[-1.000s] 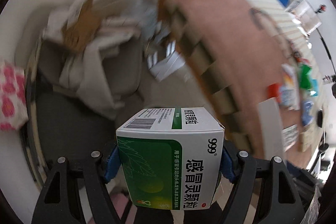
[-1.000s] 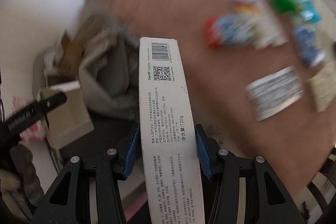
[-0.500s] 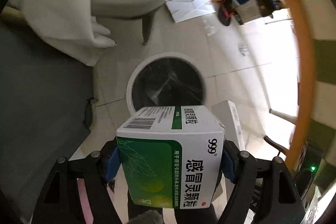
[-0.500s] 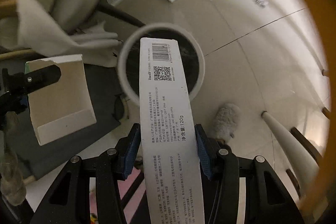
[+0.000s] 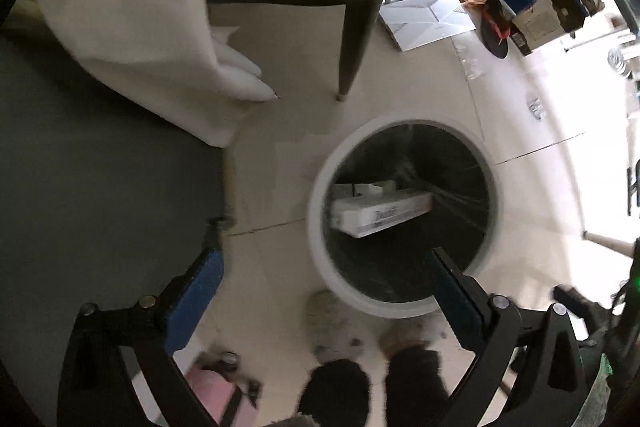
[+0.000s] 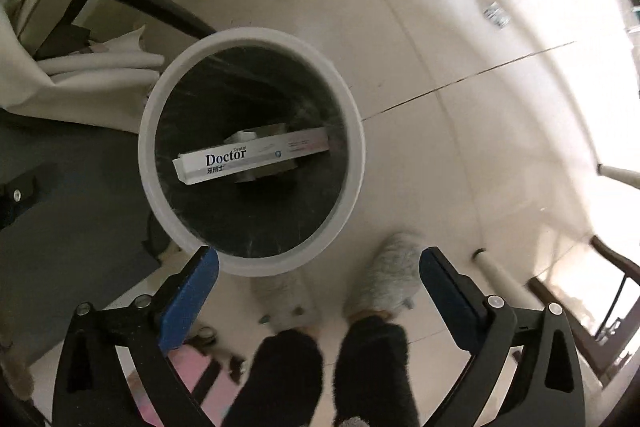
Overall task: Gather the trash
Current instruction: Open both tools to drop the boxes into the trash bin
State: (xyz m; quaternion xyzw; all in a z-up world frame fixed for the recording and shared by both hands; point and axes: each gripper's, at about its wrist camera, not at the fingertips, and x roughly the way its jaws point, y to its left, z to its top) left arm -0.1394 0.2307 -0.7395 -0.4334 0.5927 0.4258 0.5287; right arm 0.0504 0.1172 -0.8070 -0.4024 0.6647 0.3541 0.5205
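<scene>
Both boxes have left the grippers: the toothpaste box (image 6: 252,155) now lies inside the white bin (image 6: 348,131), atop another box. The left gripper (image 5: 324,279) and right gripper (image 6: 320,271) are opening wide, nothing between them. A chair leg (image 5: 354,43) and fuzzy slippers (image 6: 384,279) flank the bin.

A long white toothpaste box (image 6: 252,157), printed "Doctor" in dark blue, is lying flat and slantwise inside the round white bin (image 6: 168,215) with its black liner. A second box (image 6: 256,137) is lying under it, mostly hidden.
</scene>
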